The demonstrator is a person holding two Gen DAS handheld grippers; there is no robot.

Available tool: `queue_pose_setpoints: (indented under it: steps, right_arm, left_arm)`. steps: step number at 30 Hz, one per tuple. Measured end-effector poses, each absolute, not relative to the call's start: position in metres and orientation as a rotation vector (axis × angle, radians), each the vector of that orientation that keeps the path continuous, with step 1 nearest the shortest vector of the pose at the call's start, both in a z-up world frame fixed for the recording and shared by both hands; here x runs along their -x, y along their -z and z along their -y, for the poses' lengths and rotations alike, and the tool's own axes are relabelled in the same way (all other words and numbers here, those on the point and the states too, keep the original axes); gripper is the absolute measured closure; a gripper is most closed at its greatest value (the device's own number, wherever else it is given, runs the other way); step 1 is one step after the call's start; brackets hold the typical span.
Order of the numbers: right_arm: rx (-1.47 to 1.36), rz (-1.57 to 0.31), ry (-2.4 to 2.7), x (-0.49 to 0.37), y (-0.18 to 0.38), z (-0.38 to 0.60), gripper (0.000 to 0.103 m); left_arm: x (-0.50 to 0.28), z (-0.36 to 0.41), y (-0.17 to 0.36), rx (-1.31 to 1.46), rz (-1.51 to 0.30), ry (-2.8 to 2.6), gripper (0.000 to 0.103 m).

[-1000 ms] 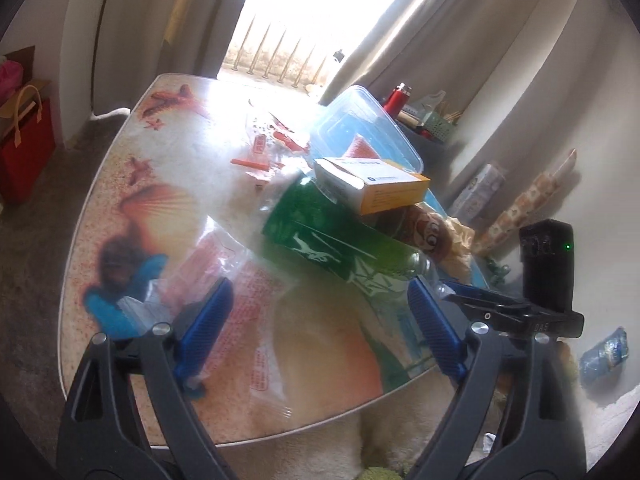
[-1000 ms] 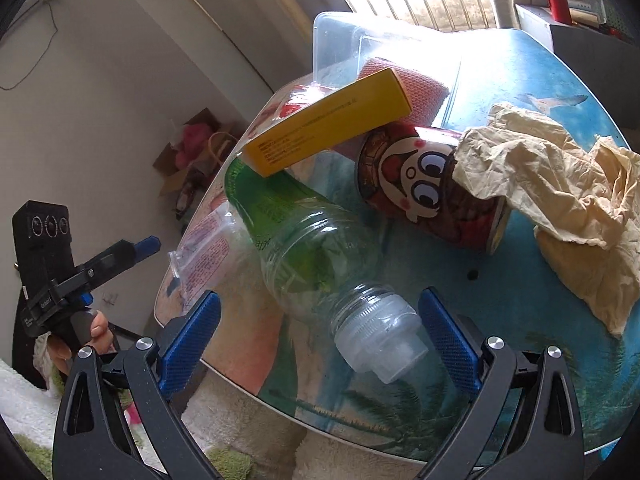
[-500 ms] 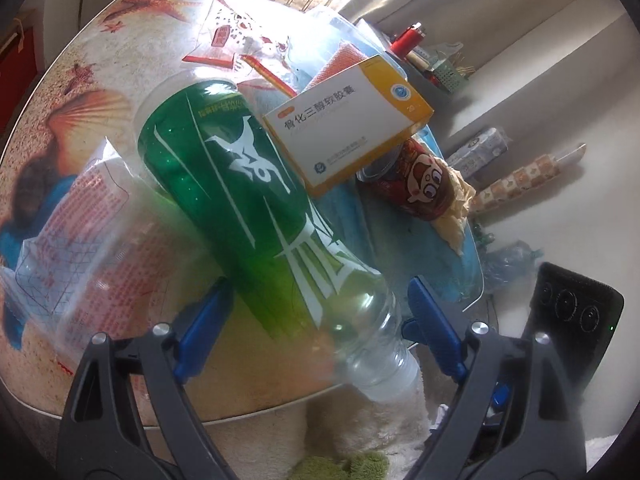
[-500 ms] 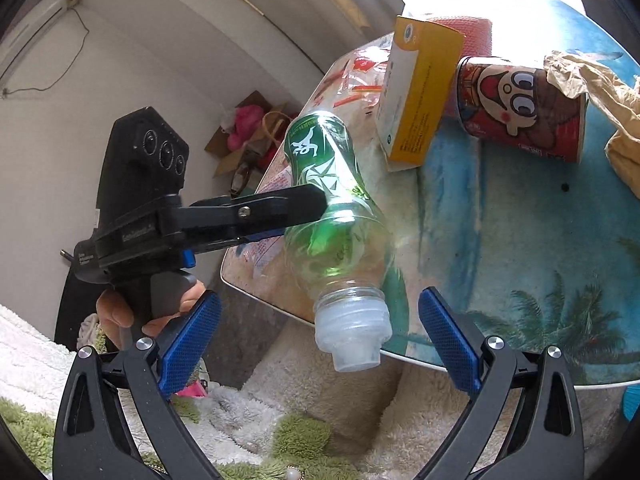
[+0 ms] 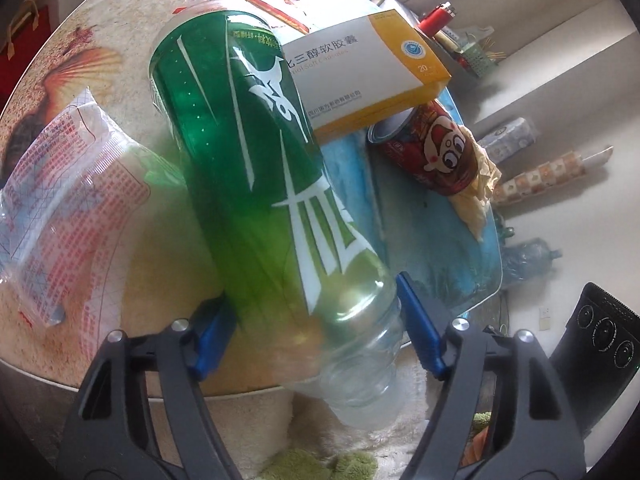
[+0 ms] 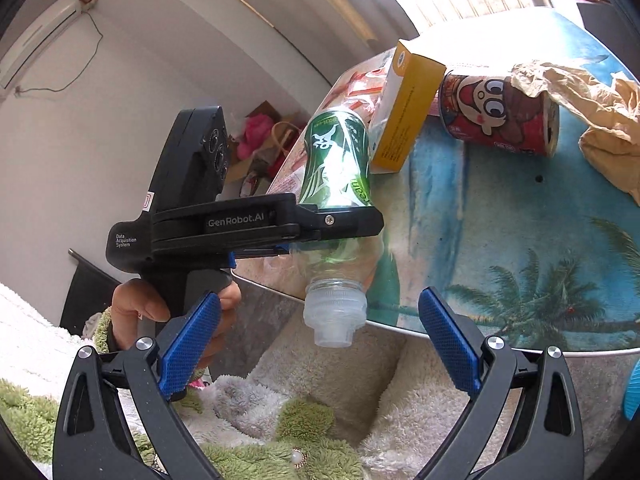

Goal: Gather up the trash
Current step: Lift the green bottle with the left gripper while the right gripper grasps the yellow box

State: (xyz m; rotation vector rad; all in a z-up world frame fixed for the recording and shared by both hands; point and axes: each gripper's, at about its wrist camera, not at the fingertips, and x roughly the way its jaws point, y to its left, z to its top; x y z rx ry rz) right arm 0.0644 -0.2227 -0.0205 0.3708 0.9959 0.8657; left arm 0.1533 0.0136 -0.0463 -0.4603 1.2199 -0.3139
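Note:
A green-labelled plastic bottle (image 5: 260,184) lies at the table's near edge, its neck (image 6: 334,316) hanging past the rim. My left gripper (image 5: 316,328) has its blue pads on both sides of the bottle's lower body and grips it; it shows from the side in the right wrist view (image 6: 280,228). My right gripper (image 6: 320,354) is open and empty, below and in front of the bottle's mouth, off the table.
A white-and-yellow medicine box (image 5: 360,68) leans on a red cartoon can (image 5: 436,152). Crumpled tan paper (image 6: 592,104) lies beside the can. A clear printed bag (image 5: 68,200) lies left of the bottle. The glass table edge (image 6: 480,332) is near; fluffy fabric below.
My left gripper moved in around the bottle and closed on it. My right gripper drew back off the table edge and stayed open.

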Motion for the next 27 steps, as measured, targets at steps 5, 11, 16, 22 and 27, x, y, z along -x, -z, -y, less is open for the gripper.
queue_pose_setpoints:
  steps: [5,11,16,22,27]
  right_arm:
    - [-0.418,-0.959,-0.769,-0.064,0.018,0.262,0.006]
    - [-0.656,-0.912,-0.689,-0.096,0.015,0.303,0.006]
    - [-0.769,-0.88,-0.662,-0.126,0.0,0.293,0.008]
    - [-0.757,-0.906,-0.581,-0.165,-0.005,0.246,0.016]
    - [-0.802,-1.004,-0.503,-0.189,0.021,0.216,0.023]
  left_arm:
    - [-0.141,-0.002,0.047,0.443,-1.242,0.346,0.032]
    - [-0.143,-0.011,0.048,0.506,-1.24,0.32,0.026]
    - [-0.153,-0.026,0.043,0.559,-1.187,0.304,0.025]
    - [-0.157,-0.038,0.046,0.589,-1.168,0.318,0.029]
    - [-0.155,-0.048,0.048,0.59,-1.167,0.337,0.033]
